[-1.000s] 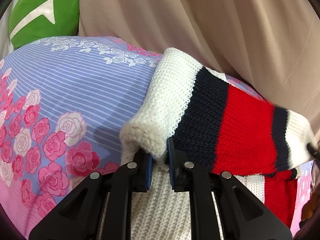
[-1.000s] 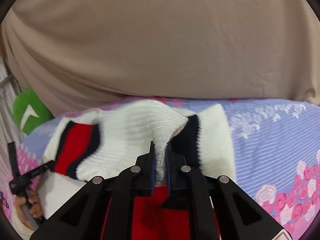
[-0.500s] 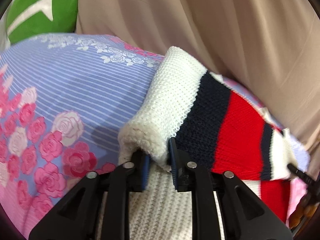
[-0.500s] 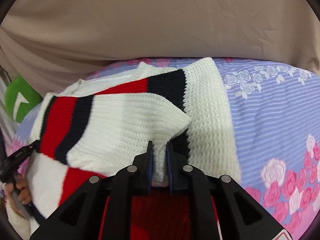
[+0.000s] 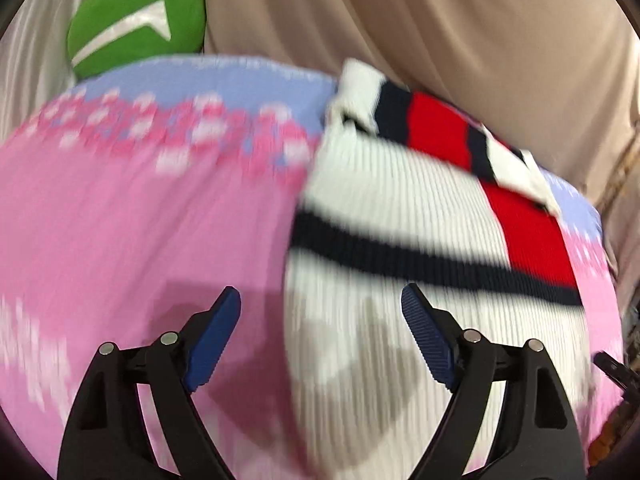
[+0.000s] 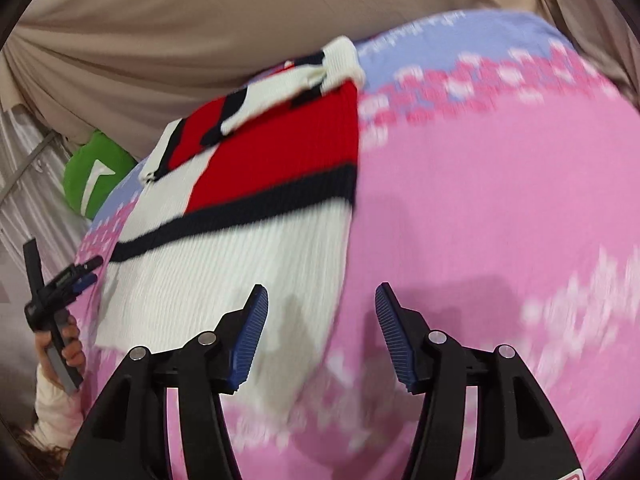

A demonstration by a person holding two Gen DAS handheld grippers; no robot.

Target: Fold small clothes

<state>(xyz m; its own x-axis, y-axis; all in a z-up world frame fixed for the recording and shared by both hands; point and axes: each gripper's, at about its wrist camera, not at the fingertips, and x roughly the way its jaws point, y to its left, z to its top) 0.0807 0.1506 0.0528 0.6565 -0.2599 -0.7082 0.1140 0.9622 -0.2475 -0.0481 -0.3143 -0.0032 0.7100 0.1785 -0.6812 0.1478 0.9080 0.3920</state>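
Observation:
A small knit sweater (image 5: 400, 208), white with red and navy blocks, lies flat on the pink and blue floral sheet (image 5: 140, 216), its sleeves folded across its far end. My left gripper (image 5: 320, 320) is open and empty above the sweater's near left edge. In the right wrist view the sweater (image 6: 240, 216) lies left of centre. My right gripper (image 6: 320, 320) is open and empty above its near right edge. The left gripper (image 6: 76, 276) shows at the far left of that view. Both views are motion-blurred.
A green cushion (image 5: 136, 16) with a white mark sits at the sheet's far left corner; it also shows in the right wrist view (image 6: 98, 176). A beige curtain (image 5: 460, 28) hangs behind the bed. The floral sheet (image 6: 500, 220) stretches right of the sweater.
Both grippers have opened and let go of the sleeves, which now lie folded across the sweater. Both grippers have pulled back toward the near end.

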